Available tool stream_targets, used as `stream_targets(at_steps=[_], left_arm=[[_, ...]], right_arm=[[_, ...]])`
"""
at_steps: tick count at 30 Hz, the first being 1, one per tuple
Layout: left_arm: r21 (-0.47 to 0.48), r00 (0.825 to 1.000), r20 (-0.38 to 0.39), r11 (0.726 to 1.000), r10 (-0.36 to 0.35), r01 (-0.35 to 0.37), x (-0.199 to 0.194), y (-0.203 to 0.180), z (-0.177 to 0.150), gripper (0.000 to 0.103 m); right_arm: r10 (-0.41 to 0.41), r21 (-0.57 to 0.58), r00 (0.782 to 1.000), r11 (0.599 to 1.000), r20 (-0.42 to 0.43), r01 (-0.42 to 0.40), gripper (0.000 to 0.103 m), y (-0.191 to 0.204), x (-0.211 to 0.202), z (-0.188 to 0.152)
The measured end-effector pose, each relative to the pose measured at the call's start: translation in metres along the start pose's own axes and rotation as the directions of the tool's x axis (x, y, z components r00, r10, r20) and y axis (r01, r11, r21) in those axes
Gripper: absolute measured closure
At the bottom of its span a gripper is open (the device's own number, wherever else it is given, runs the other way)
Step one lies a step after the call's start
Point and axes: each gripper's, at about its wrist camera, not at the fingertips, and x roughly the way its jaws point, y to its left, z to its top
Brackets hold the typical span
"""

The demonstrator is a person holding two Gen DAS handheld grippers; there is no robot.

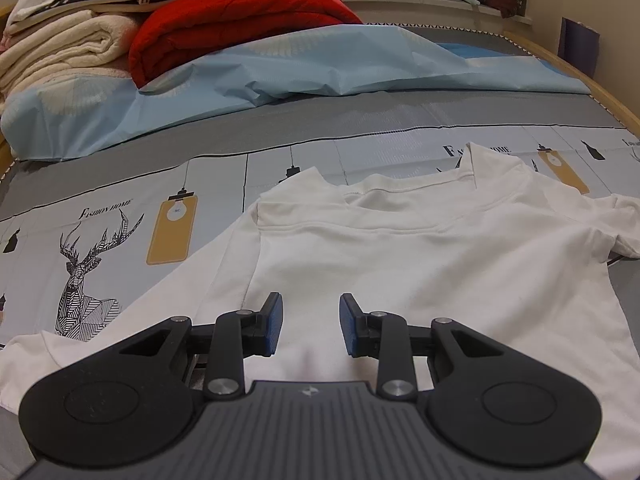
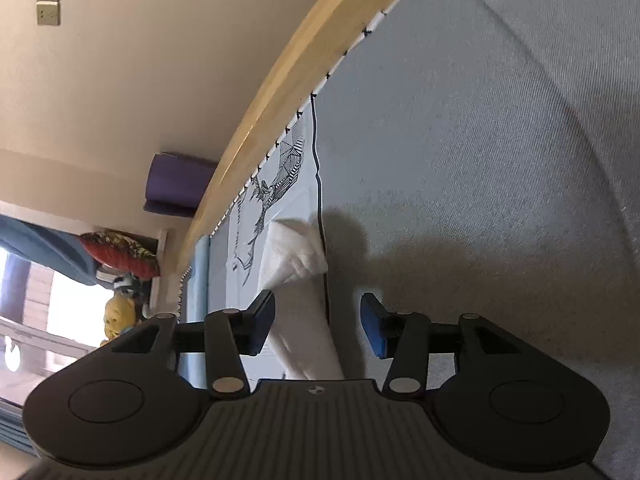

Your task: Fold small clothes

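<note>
Left tongs (image 1: 311, 324) hang spread over the soft white shirt (image 1: 400, 256), pinching nothing. It lies flat on the bed (image 1: 360, 120), collar toward 12 o'clock. Right tongs (image 2: 318, 326) are spread around its sleeve (image 2: 296, 256).

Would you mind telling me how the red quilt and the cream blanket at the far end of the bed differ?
The red quilt looks smooth and slightly shiny; the cream blanket looks fuzzy. The cream blanket carries other bedding on top; the red quilt's top is bare. Both are folded and touch side by side.
</note>
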Motion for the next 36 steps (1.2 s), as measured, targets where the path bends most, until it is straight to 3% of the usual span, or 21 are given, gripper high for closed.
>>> stream_targets(at_steps=[7, 12, 13, 15, 16, 19, 21, 24, 25, 27, 31, 34, 36], left_arm=[[0.011, 1.000, -0.002, 1.000, 0.000, 0.000, 0.001, -0.003, 0.000, 0.069], [0.017, 1.000, -0.005, 1.000, 0.003, -0.003, 0.003, -0.005, -0.001, 0.069], [0.016, 1.000, -0.005, 1.000, 0.004, -0.003, 0.003, -0.005, -0.001, 0.069], [0.019, 1.000, -0.006, 1.000, 0.004, -0.004, 0.003, -0.005, -0.002, 0.069], [0.022, 1.000, -0.006, 1.000, 0.005, -0.005, 0.003, -0.005, -0.002, 0.069], [0.021, 1.000, -0.006, 1.000, 0.006, -0.005, 0.001, -0.003, -0.002, 0.069], [0.014, 1.000, -0.008, 1.000, 0.001, 0.000, -0.001, 0.000, 0.000, 0.069], [0.001, 1.000, -0.013, 1.000, -0.014, 0.014, -0.005, 0.008, 0.002, 0.069], [-0.011, 1.000, -0.017, 1.000, -0.021, 0.020, -0.006, 0.012, 0.003, 0.069], [-0.052, 0.999, -0.024, 0.998, -0.041, 0.039, -0.010, 0.021, 0.004, 0.069], [-0.124, 0.998, -0.016, 0.990, -0.066, 0.064, -0.024, 0.040, 0.002, 0.069], [-0.170, 0.998, 0.005, 0.983, -0.069, 0.069, -0.037, 0.053, -0.004, 0.069], [-0.198, 0.997, 0.029, 0.977, -0.073, 0.077, -0.049, 0.062, -0.011, 0.069]], right_arm=[[0.112, -0.001, 0.994, 0.994, 0.009, -0.112, 0.052, 0.005, 0.007, 0.016], [-0.001, -0.023, 1.000, 1.000, 0.000, 0.001, 0.050, -0.001, 0.014, 0.018], [-0.033, -0.063, 0.999, 0.998, -0.007, 0.032, 0.054, 0.001, 0.016, 0.017], [-0.074, -0.171, 0.997, 0.983, -0.019, 0.069, 0.093, 0.007, 0.020, 0.015], [-0.085, -0.213, 0.996, 0.974, -0.010, 0.081, 0.100, 0.010, 0.020, 0.015], [-0.069, -0.249, 0.987, 0.963, 0.148, 0.105, 0.101, 0.019, 0.001, 0.023], [-0.131, -0.232, 0.974, 0.957, 0.183, 0.173, 0.100, 0.020, -0.003, 0.033], [-0.260, -0.252, 0.952, 0.922, 0.160, 0.294, 0.083, 0.021, -0.003, 0.033], [-0.285, -0.263, 0.947, 0.912, 0.150, 0.316, 0.069, 0.023, -0.005, 0.030], [-0.296, -0.297, 0.940, 0.894, 0.172, 0.336, 0.068, 0.035, -0.018, 0.021], [-0.206, -0.439, 0.962, 0.858, 0.178, 0.266, 0.068, 0.079, -0.052, -0.011], [-0.095, -0.603, 0.991, 0.786, 0.096, 0.134, 0.068, 0.117, -0.086, -0.051], [-0.033, -0.707, 0.999, 0.707, -0.011, 0.016, 0.068, 0.141, -0.114, -0.081]])
